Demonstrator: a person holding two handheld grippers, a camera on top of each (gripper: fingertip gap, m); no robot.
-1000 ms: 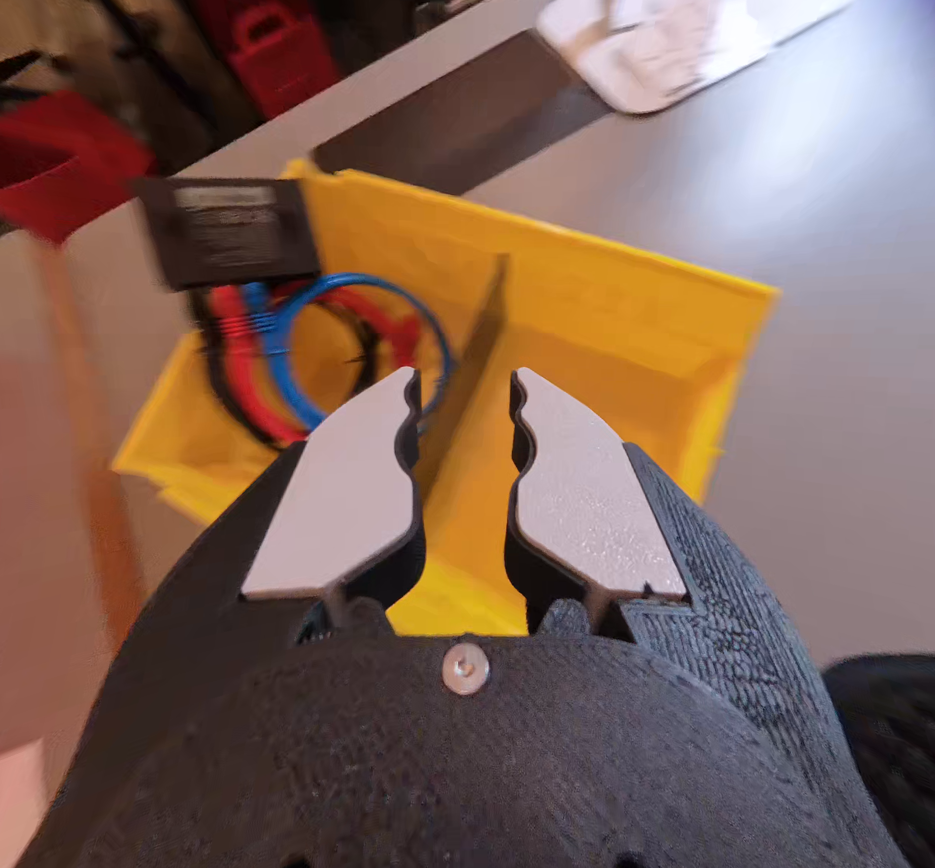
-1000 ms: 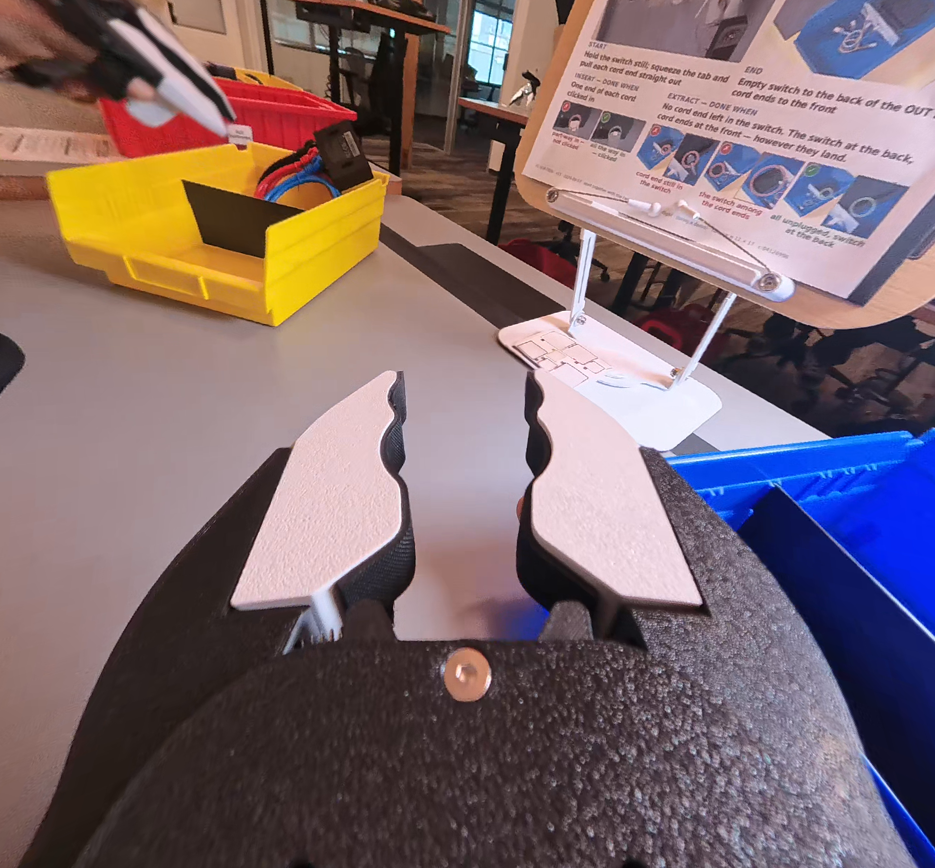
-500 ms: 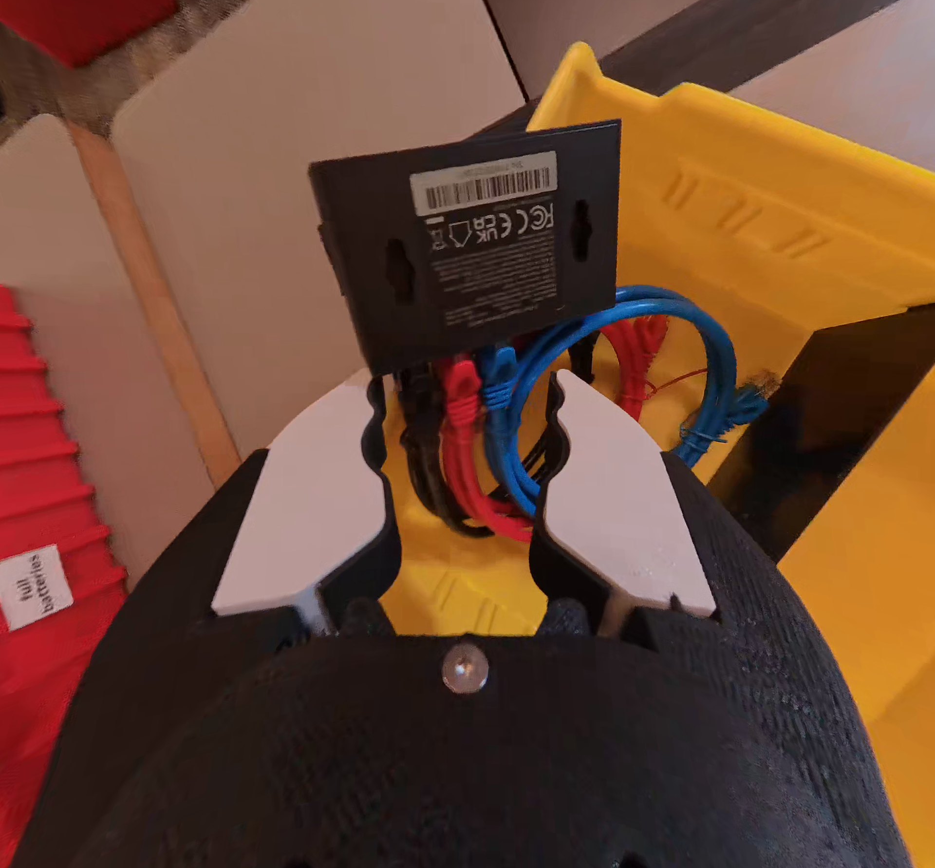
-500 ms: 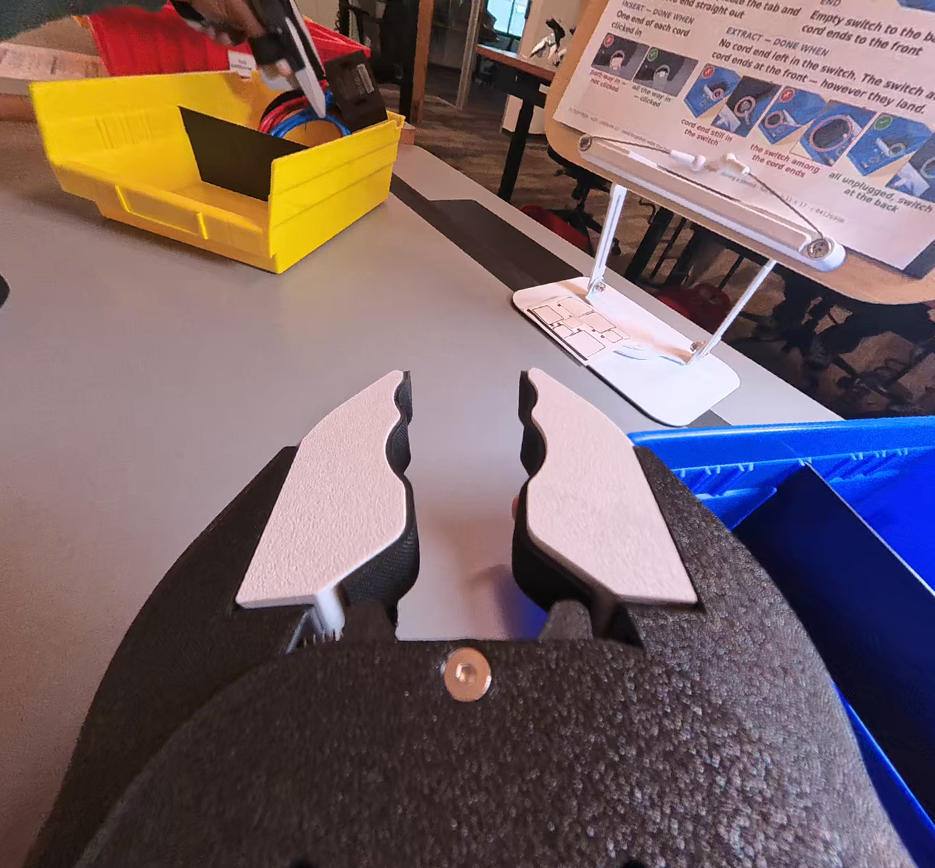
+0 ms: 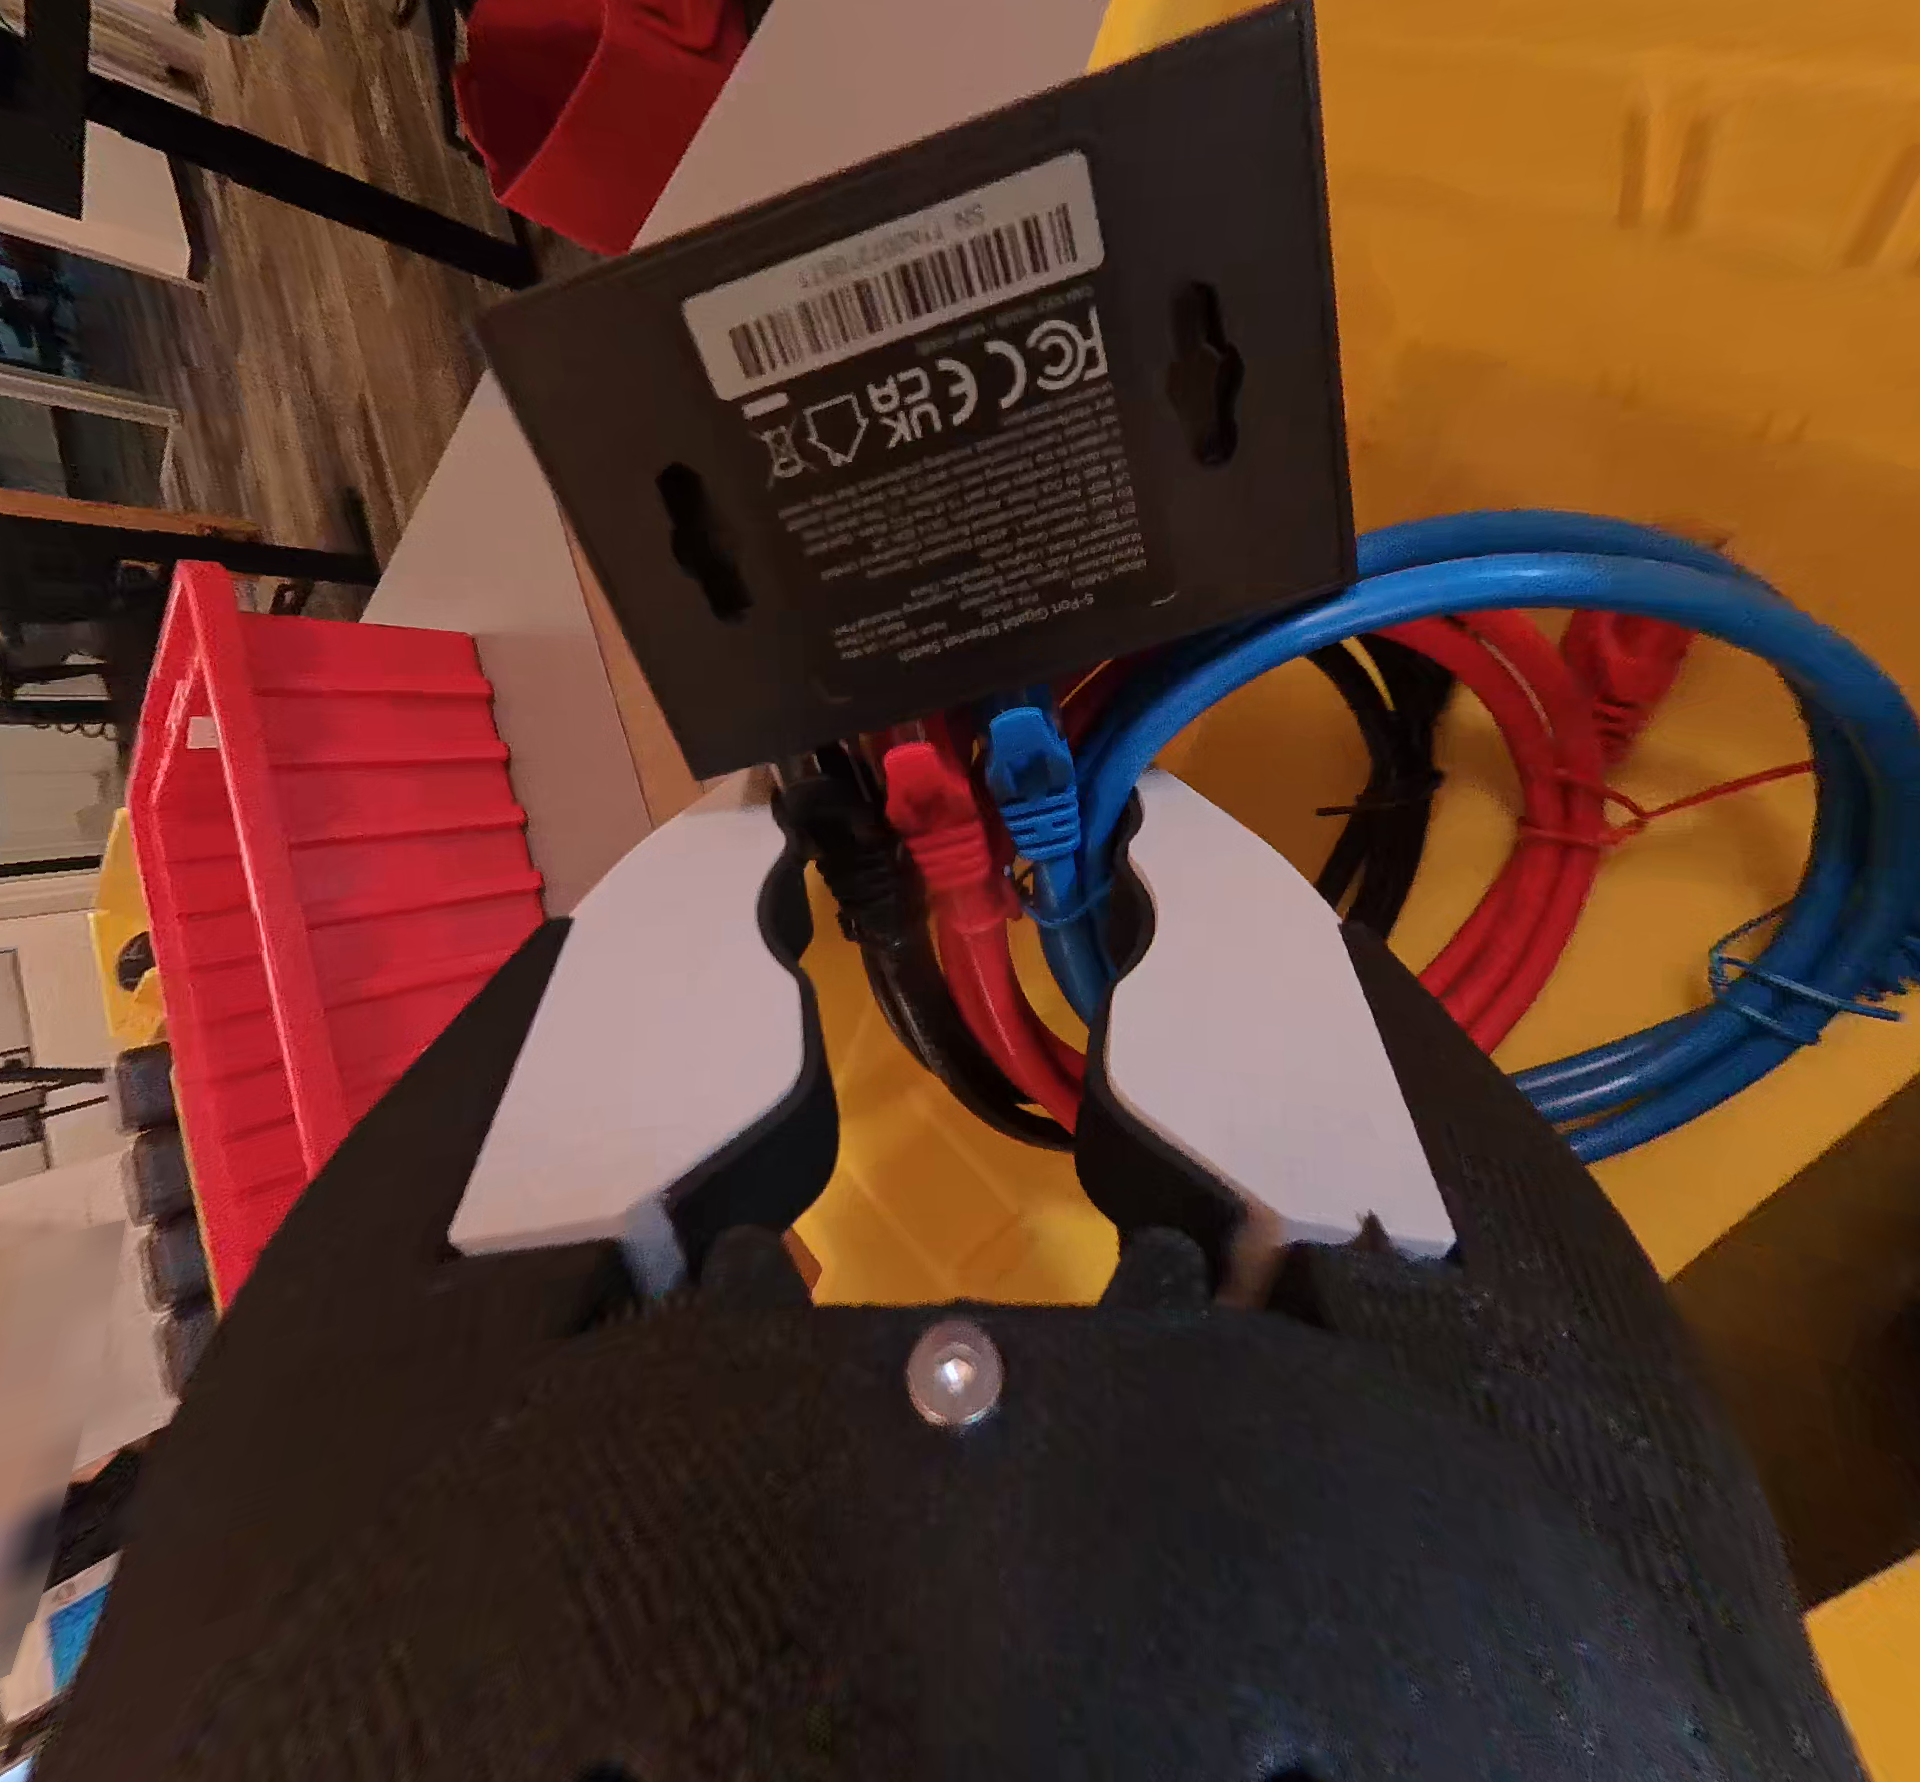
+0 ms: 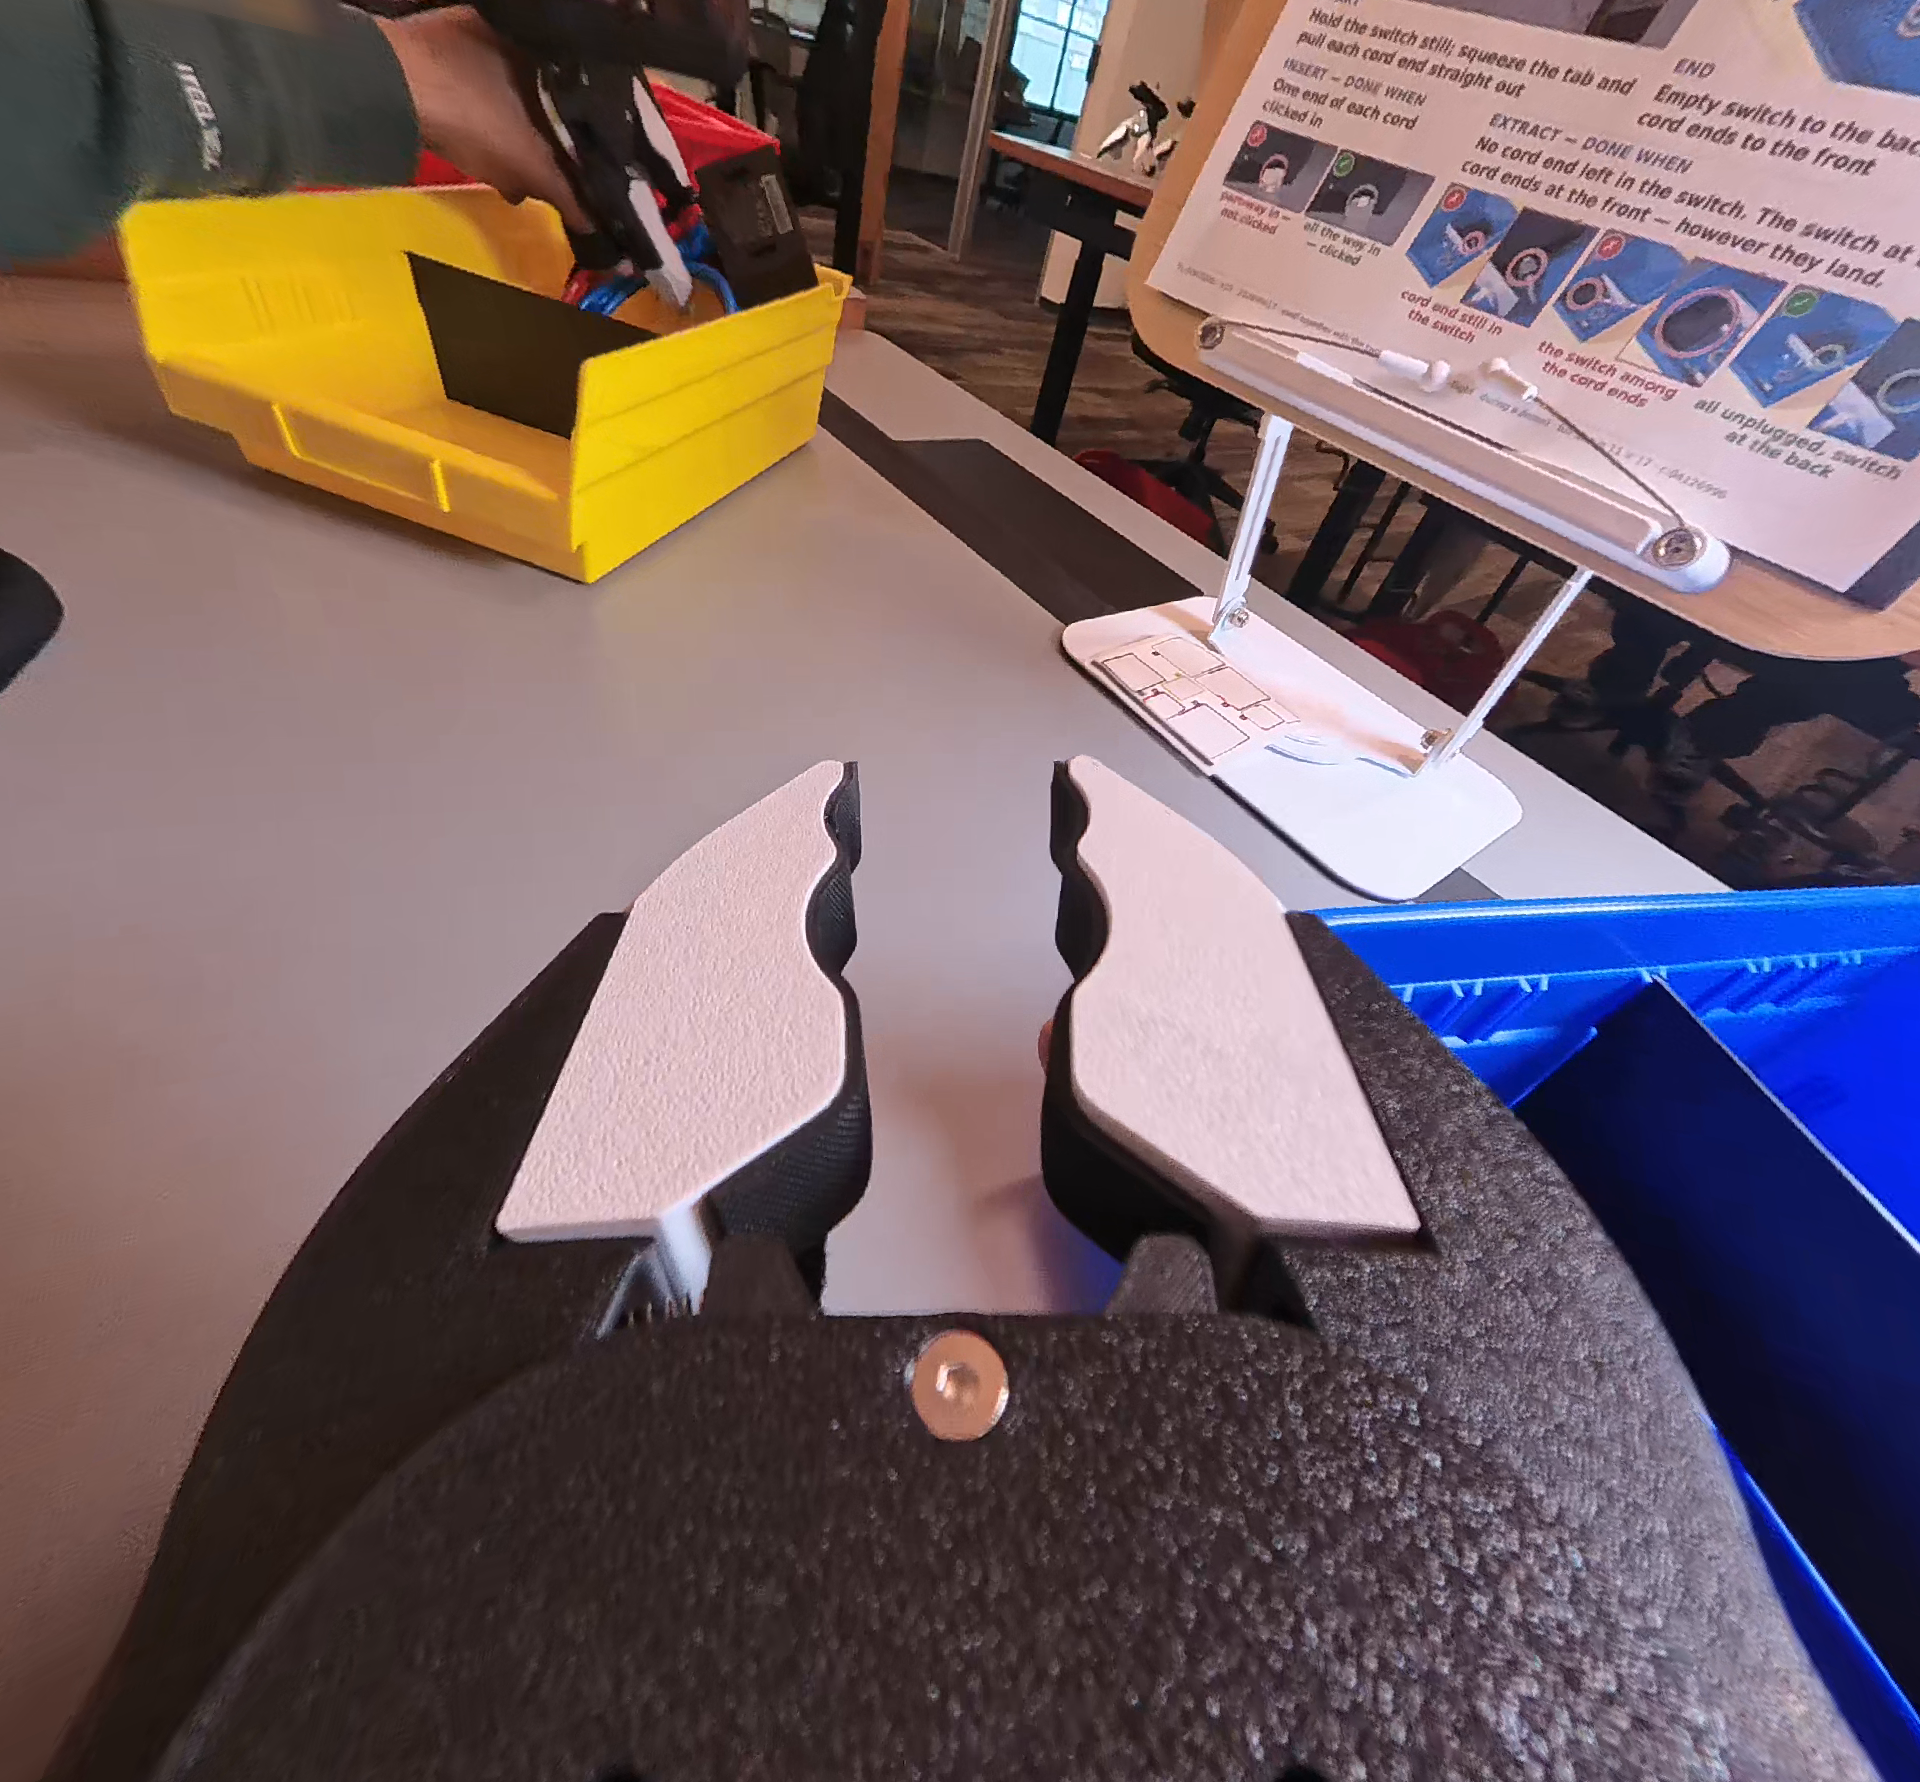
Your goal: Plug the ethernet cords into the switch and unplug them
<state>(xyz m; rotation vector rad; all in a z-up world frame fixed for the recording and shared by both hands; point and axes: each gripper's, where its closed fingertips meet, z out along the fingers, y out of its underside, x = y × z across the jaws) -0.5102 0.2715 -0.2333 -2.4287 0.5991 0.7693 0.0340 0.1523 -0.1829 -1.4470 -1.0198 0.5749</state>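
Note:
A black switch (image 5: 935, 402) leans bottom-up against the back wall of a yellow bin (image 5: 1558, 174). A black cord (image 5: 862, 859), a red cord (image 5: 945, 828) and a blue cord (image 5: 1034, 776) are plugged into its lower edge, their coils lying in the bin. My left gripper (image 5: 956, 828) is open, its fingertips on either side of the three plugs, just below the switch. The right wrist view shows it reaching into the bin (image 6: 655, 257). My right gripper (image 6: 956, 818) is open and empty above the grey table (image 6: 416, 745).
A red bin (image 5: 312, 849) stands left of the yellow bin. A blue bin (image 6: 1662, 1057) with a divider sits right of my right gripper. An instruction board on a white stand (image 6: 1299, 745) is at the table's right edge. A black divider (image 6: 509, 361) splits the yellow bin. My left gripper's tips are some 7 centimetres from the black switch (image 5: 935, 402).
My left gripper has swung over the yellow bin and dropped toward the switch, its open fingers now straddling the plugs. My right gripper has stayed almost still.

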